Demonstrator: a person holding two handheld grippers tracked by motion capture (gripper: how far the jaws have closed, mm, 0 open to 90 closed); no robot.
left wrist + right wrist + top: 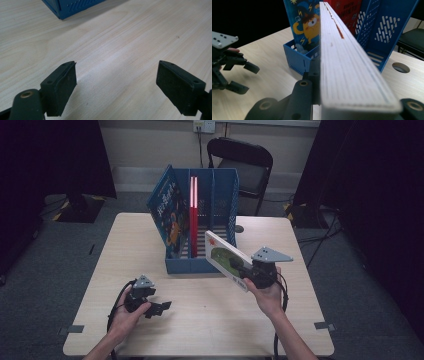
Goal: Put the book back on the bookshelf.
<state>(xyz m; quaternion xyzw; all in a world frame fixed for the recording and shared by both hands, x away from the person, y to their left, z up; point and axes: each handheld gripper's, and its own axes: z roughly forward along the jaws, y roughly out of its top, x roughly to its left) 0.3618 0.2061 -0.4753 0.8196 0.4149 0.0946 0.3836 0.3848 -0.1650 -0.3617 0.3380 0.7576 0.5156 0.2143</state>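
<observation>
Book with white cover and green picture is clamped between the jaws of the right gripper, held off the table and tilted, just right of the blue rack. Its far end lies near the rack's front right corner. In the right gripper view the page edges run away toward the rack. Rack holds a blue monster book and a red book. Left gripper sits low over bare table at front left, jaws wide apart, nothing between them.
</observation>
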